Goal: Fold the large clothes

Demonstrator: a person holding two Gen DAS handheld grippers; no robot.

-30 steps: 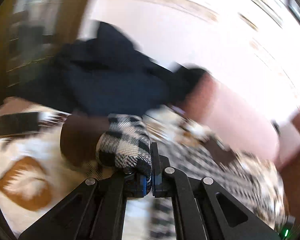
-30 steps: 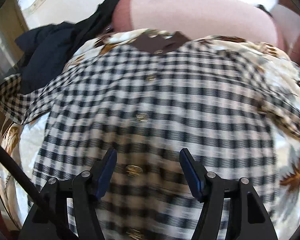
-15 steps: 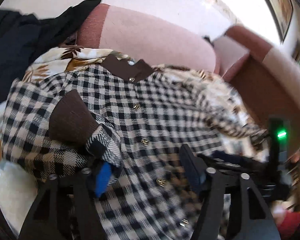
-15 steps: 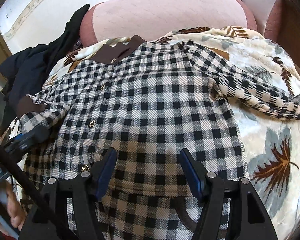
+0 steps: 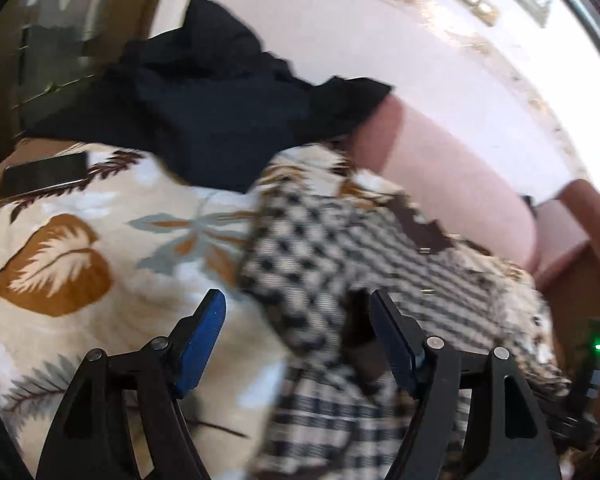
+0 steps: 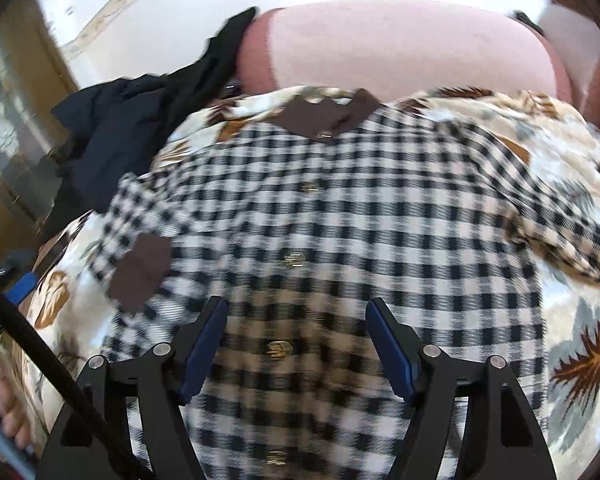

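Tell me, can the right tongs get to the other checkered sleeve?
Probably yes. The right tongs are open and empty above the checkered shirt, and the unfolded sleeve lies uncovered on the leaf blanket to their right.

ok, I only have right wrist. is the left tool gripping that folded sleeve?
Observer: No. The left tool is open with nothing between its pads, over the left edge of the checked shirt.
Operator: Anything on the blanket left of the shirt?
Observer: Yes, a dark phone lies flat near the far-left edge of the leaf-print blanket, apart from the shirt.
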